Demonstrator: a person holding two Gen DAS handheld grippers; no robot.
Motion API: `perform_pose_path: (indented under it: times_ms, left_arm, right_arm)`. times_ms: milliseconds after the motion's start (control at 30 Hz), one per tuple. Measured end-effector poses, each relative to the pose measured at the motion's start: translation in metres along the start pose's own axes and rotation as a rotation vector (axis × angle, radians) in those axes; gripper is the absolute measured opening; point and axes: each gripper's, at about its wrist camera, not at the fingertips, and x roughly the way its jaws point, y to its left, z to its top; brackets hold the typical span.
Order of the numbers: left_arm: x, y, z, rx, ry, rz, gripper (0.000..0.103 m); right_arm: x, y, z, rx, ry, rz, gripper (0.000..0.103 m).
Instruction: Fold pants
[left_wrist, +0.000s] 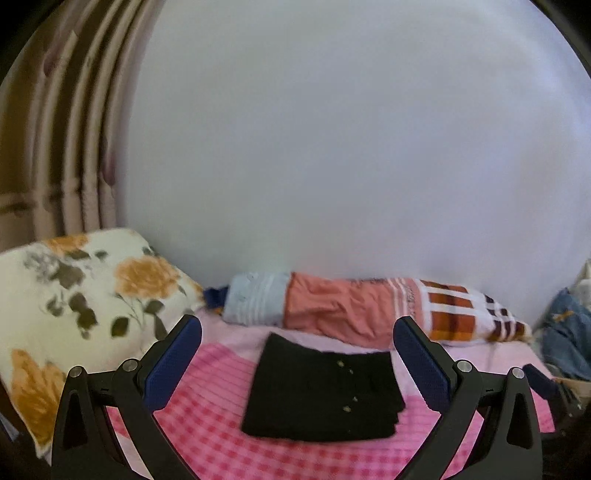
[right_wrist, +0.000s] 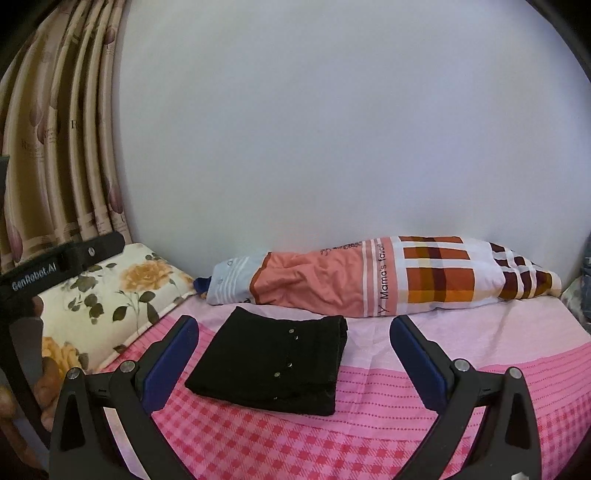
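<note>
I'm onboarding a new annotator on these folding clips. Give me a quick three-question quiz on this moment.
1. True or false: the black pants lie folded in a compact stack on the pink checked sheet.
2. What is the right gripper holding: A) pants, B) pillow, C) nothing?
3. Which item lies against the wall behind the pants?

Key: 1 true. 2 C; the left gripper is empty and open too. 3 the rolled peach and plaid bedding; the floral pillow sits left.

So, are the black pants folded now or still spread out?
Folded. The black pants lie as a compact stacked rectangle on the pink bedsheet, layered edges showing, with neither gripper touching them.
</note>
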Motion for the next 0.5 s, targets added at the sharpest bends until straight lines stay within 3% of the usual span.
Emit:
perform_pose_path:
  times_ms: [100,167,267,433,500]
  left_arm:
    - [0.003,0.005,-0.008,-0.028,0.027,-0.021,0.103]
    - [0.004,0.006,-0.013,-0.017,0.024,0.014,0.103]
    - [-0.003,0.002,-0.019,0.053,-0.02,0.091,0.103]
    - [-0.007,-0.006,-0.02,0.149,0.015,0.126,0.103]
    - [-0.012,-0.01,-0.02,0.171,-0.014,0.149,0.103]
  right_arm:
    - [-0.002,0.002,-0.002,0.004,0.005,-0.016,0.103]
    - [-0.002,0.004,-0.003,0.009,0.012,-0.01,0.103]
    - [-0.001,0.009,-0.004,0.004,0.026,-0.017,0.103]
    - [-0.004,0.013,-0.003,0.007,0.026,-0.01,0.103]
    - [-0.005,0.015,-0.003,0.004,0.023,-0.009,0.103]
